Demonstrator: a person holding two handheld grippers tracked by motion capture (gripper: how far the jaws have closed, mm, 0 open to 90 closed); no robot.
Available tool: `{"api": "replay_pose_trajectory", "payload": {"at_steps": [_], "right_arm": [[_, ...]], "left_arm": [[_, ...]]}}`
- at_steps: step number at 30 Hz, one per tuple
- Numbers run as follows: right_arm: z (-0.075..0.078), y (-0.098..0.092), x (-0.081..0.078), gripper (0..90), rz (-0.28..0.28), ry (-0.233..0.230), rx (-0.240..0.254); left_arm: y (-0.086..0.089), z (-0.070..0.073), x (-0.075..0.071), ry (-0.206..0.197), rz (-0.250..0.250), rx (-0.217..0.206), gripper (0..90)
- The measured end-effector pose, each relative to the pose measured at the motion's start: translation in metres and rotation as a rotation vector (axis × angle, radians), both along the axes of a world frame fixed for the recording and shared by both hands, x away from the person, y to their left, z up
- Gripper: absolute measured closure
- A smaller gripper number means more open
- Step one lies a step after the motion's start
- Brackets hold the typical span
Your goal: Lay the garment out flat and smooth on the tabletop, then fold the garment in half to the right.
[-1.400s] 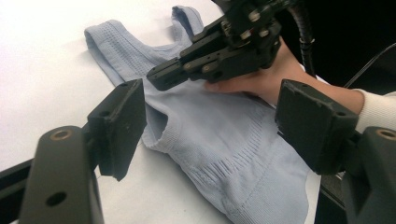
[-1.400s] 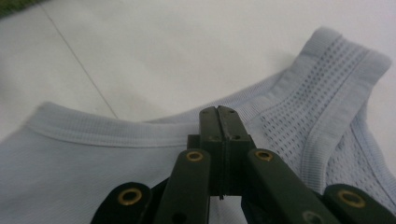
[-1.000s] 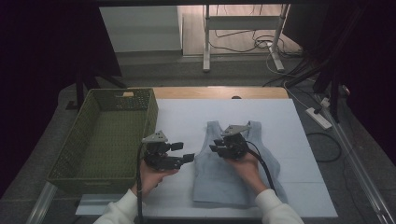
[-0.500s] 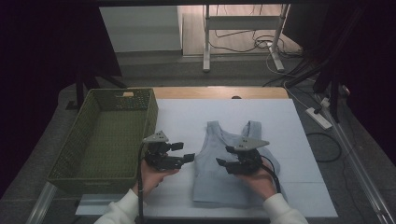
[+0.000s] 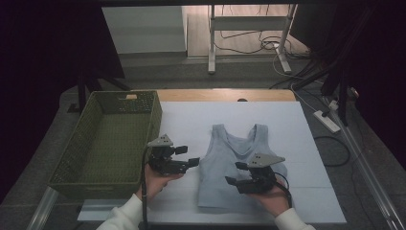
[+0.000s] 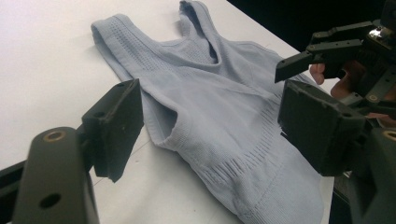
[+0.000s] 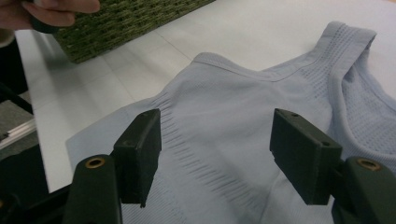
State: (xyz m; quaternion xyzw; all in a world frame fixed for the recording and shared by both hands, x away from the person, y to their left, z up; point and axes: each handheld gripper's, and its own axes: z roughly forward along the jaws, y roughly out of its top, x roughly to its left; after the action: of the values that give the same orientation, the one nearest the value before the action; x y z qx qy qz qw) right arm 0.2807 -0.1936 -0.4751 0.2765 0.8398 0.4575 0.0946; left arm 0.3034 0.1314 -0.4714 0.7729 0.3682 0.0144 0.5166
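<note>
We see a white table (image 5: 306,143) with a green basket (image 5: 103,139) on its left side, at about 9 o'clock from the table's middle. A pale blue top (image 5: 239,165) lies flat on the white surface near the middle, its 2 straps pointing to 12 o'clock and its hem to 6 o'clock. The basket and the top are apart, with bare table between them.

Our left gripper (image 5: 191,155) sits between them, just off the top's edge at its 9 o'clock side, pointing at 3 o'clock toward the cloth. In the left gripper view its jaws stand wide, nothing between them, and the top (image 6: 219,107) lies beyond them on the table.

Our right gripper (image 5: 234,173) hovers over the lower right part of the top, at about 5 o'clock from its middle, pointing toward 9 o'clock. Its jaws have just been opening; in the right gripper view they stand wide with no cloth pinched, the top (image 7: 243,107) flat beneath them and the basket (image 7: 126,23) at 11 o'clock.
</note>
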Motion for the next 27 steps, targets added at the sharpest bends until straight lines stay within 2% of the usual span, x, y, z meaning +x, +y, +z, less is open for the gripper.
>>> {"api": "replay_pose_trajectory", "payload": {"at_steps": [5, 13, 20, 27], "right_arm": [[0.000, -0.002, -0.004, 34.3, 0.010, -0.004, -0.011], [0.002, -0.002, -0.005, 34.4, 0.022, -0.022, 0.001], [0.006, 0.008, -0.008, 34.3, 0.059, -0.040, -0.005], [0.004, 0.016, -0.012, 34.4, 0.091, -0.040, -0.014]], "left_arm": [[0.000, -0.002, 0.000, -0.005, -0.011, 0.020, 22.7], [0.000, -0.004, 0.000, -0.006, -0.009, 0.022, 22.5], [0.000, -0.006, 0.001, 0.001, -0.008, 0.021, 22.0], [-0.001, -0.005, 0.001, -0.003, -0.006, 0.023, 22.0]]}}
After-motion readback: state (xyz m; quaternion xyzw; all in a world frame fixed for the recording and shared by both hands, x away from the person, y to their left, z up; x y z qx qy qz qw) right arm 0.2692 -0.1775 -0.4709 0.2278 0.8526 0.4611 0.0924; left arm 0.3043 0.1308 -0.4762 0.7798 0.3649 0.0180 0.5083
